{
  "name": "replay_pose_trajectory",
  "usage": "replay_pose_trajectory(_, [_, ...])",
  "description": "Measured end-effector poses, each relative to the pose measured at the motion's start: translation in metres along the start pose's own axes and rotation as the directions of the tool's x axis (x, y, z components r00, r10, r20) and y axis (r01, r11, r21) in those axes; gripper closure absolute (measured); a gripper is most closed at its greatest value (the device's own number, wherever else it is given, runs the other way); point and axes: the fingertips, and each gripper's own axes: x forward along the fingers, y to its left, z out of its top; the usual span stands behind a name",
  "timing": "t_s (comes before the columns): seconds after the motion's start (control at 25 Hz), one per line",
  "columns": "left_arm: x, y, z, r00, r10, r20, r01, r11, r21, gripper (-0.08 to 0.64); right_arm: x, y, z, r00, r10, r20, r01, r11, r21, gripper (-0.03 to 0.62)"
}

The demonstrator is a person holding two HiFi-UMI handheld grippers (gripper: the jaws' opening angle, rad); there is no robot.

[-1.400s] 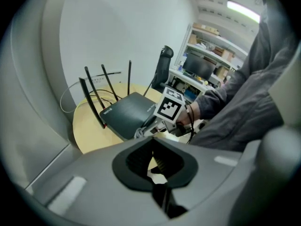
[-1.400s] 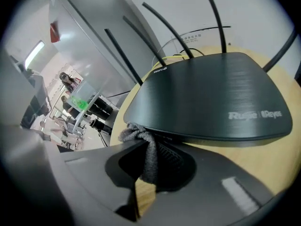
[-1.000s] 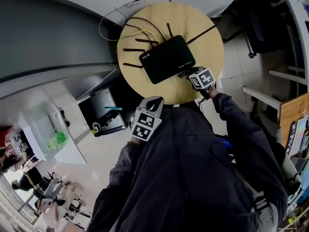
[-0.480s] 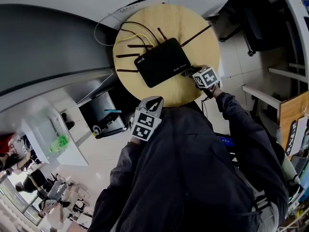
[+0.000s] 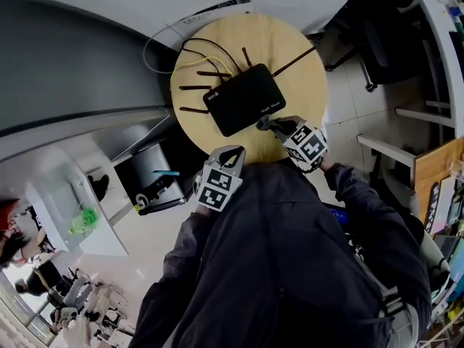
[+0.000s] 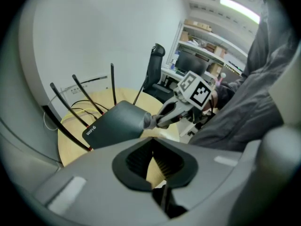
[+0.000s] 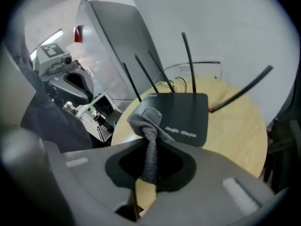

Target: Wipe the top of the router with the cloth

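A black router (image 5: 243, 98) with several antennas lies on the round wooden table (image 5: 301, 64). My right gripper (image 5: 274, 125) is shut on a grey cloth (image 7: 147, 126), whose bunched end rests on the router's near edge (image 7: 181, 117). From the left gripper view, the cloth (image 6: 146, 120) touches the router (image 6: 115, 124) at its near corner. My left gripper (image 5: 228, 155) hangs off the table's near rim, jaws together with nothing between them (image 6: 153, 140).
Yellow and black cables (image 5: 199, 53) trail from the router's back toward the wall. A black office chair (image 5: 384, 35) stands right of the table. A grey partition (image 5: 72, 56) runs on the left, and shelves (image 5: 428, 114) line the right side.
My right gripper has drawn back toward the person and swung left, so the cloth now sits at the router's near edge. The left gripper has stayed put.
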Motion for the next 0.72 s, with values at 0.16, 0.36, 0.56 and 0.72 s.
replay_pose_trajectory(0.16, [-0.004, 0.004, 0.002, 1.000, -0.010, 0.024, 0.010, 1.000, 0.012, 0.560, -0.021, 0.039, 0.037, 0.997, 0.000, 0.080, 0.008, 0.995, -0.096, 0.557])
replay_pose_trajectory(0.36, [-0.012, 0.015, 0.002, 0.998, -0.017, 0.058, 0.016, 1.000, 0.018, 0.560, -0.030, 0.071, 0.065, 0.991, -0.025, 0.133, 0.046, 0.986, -0.159, 0.557])
replay_pose_trajectory(0.56, [-0.018, 0.021, 0.002, 0.996, -0.033, 0.077, 0.030, 0.999, 0.037, 0.560, -0.026, 0.085, 0.073, 0.990, -0.054, 0.129, 0.080, 0.976, -0.204, 0.557])
replay_pose_trajectory(0.72, [-0.022, 0.026, 0.003, 0.995, -0.045, 0.088, 0.041, 0.998, 0.049, 0.560, -0.023, 0.087, 0.077, 0.989, -0.074, 0.126, 0.098, 0.975, -0.197, 0.557])
